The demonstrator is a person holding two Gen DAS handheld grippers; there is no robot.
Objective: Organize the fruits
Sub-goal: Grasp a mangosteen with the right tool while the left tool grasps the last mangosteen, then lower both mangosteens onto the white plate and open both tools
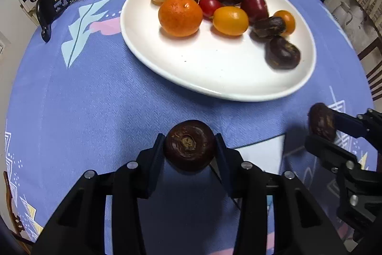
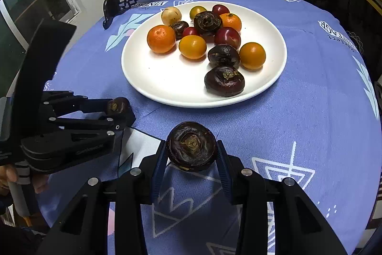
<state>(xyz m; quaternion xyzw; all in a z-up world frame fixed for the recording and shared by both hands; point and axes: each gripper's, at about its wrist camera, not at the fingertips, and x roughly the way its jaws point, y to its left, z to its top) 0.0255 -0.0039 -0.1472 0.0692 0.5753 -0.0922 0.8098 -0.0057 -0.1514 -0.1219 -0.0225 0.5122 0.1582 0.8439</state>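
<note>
Two grippers, two water chestnuts, above a blue tablecloth [image 2: 310, 111].
The left gripper [image 1: 190, 143] clamps one dark water chestnut [image 1: 190, 145]; the right gripper [image 2: 191, 147] pinches another chestnut [image 2: 191, 146]. Beyond, a white plate [image 2: 167, 78] holds the remaining fruits.

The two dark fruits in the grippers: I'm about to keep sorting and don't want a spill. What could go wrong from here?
1. The left gripper pinches its dark fruit only at the fingertips; being round, it might squirt out.
2. The right gripper holds its own dark fruit close beside the left one, so the two could bump.
3. The fruits crowd the white plate; a careless drop there could set the large orange rolling.
</note>
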